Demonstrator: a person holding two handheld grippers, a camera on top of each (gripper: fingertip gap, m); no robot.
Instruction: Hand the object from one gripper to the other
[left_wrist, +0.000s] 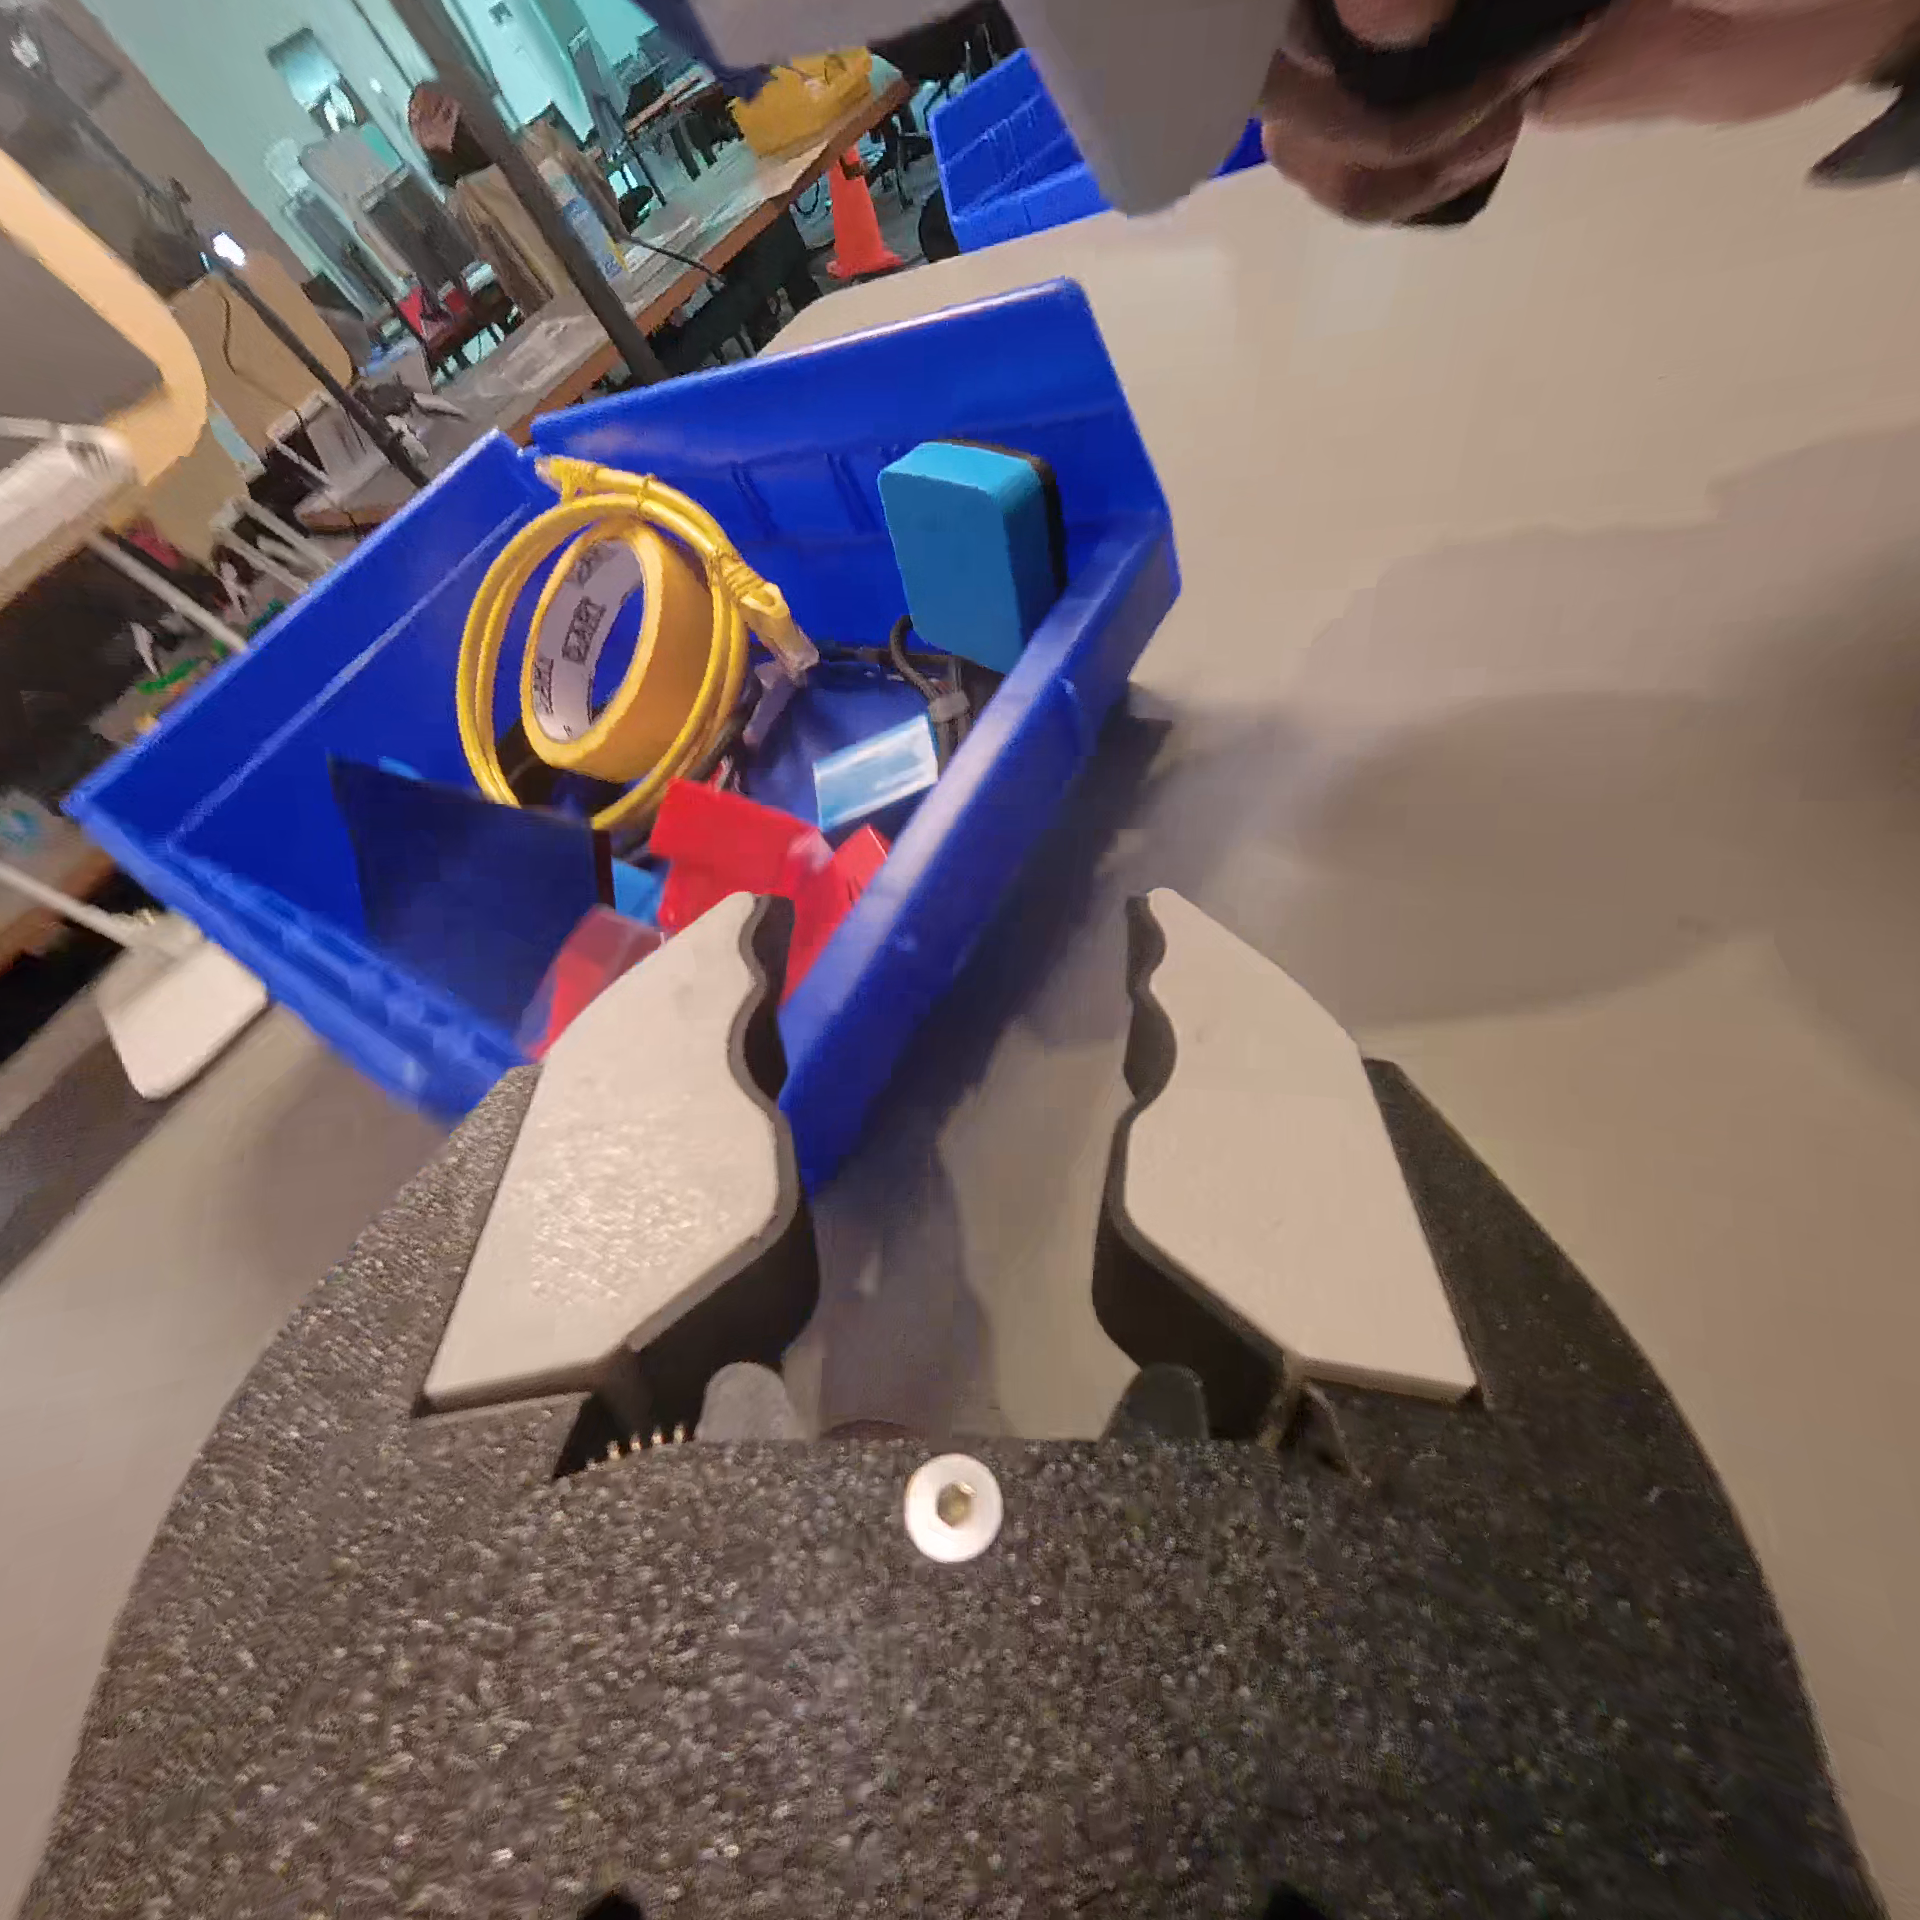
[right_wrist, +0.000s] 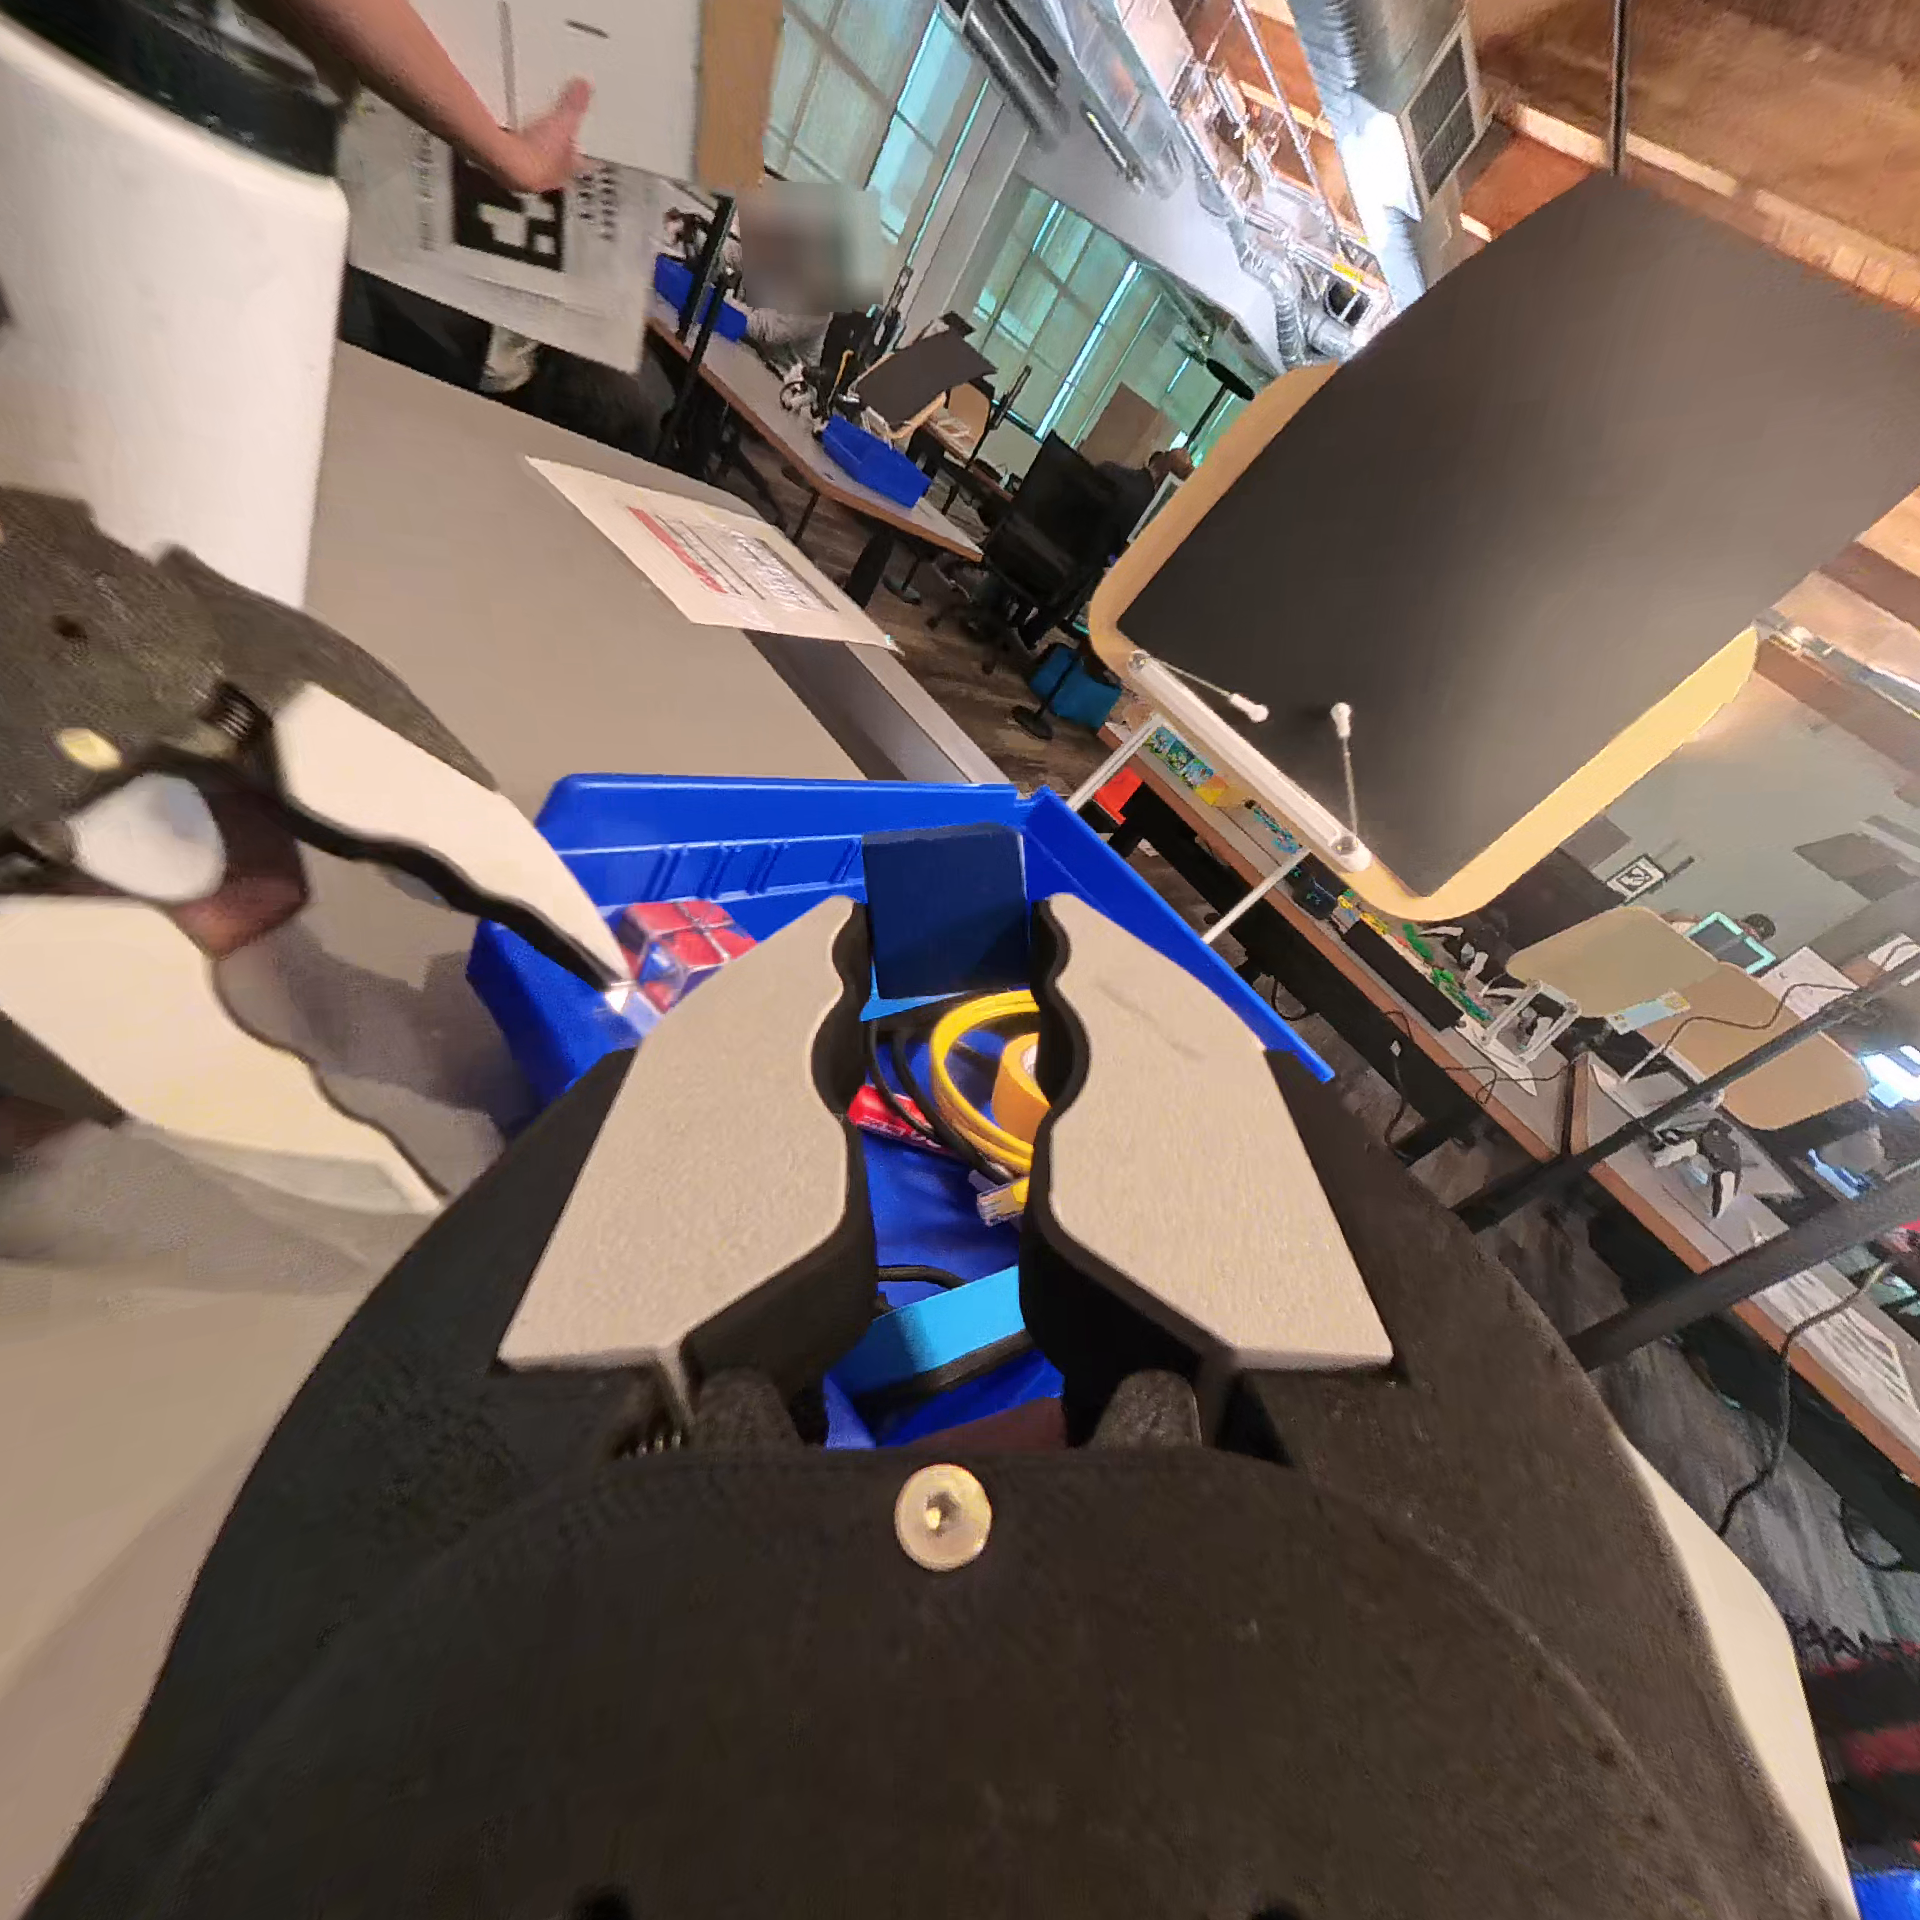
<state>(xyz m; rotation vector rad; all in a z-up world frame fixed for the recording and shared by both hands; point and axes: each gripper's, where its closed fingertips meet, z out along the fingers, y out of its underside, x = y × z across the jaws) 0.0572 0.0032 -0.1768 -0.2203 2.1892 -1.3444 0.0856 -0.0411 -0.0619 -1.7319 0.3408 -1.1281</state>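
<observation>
1. Though spread wide, grips nothing: left gripper (left_wrist: 948, 904), hanging low at one corner of the blue bin (left_wrist: 790, 405), with one finger over the red pieces (left_wrist: 727, 831) inside and the other over bare table (left_wrist: 1455, 727).
2. Right gripper (right_wrist: 945, 909): jaws partly parted, aimed down into the bin from the opposite end. Dark blue card (right_wrist: 940, 904) framed in the gap at the tips. From the right wrist view alone, impossible to tell touching from merely behind. In the left wrist view, however, shown leaning against a side wall of the bin with no finger on it, so judged not pinched.
3. Also in the bin: a tape roll (left_wrist: 623, 665) standing inside the coil of a yellow cable (left_wrist: 488, 665), and a light blue block (left_wrist: 966, 551) propped in the corner farthest from the left gripper.
4. Step in hand, as a judgement: the first pick, ahead of any handover. Object to be passed taken to be lying in the bin, the card likeliest given the right gripper's aim.
5. Next move calls for:
   - lowering the right gripper to straddle the card's thin faces
   - closing firmly and lifting clear of the rim without snagging the cable
   - offering a free edge toward the left gripper, kept spread to receive it
   - closing the left before releasing the right
</observation>
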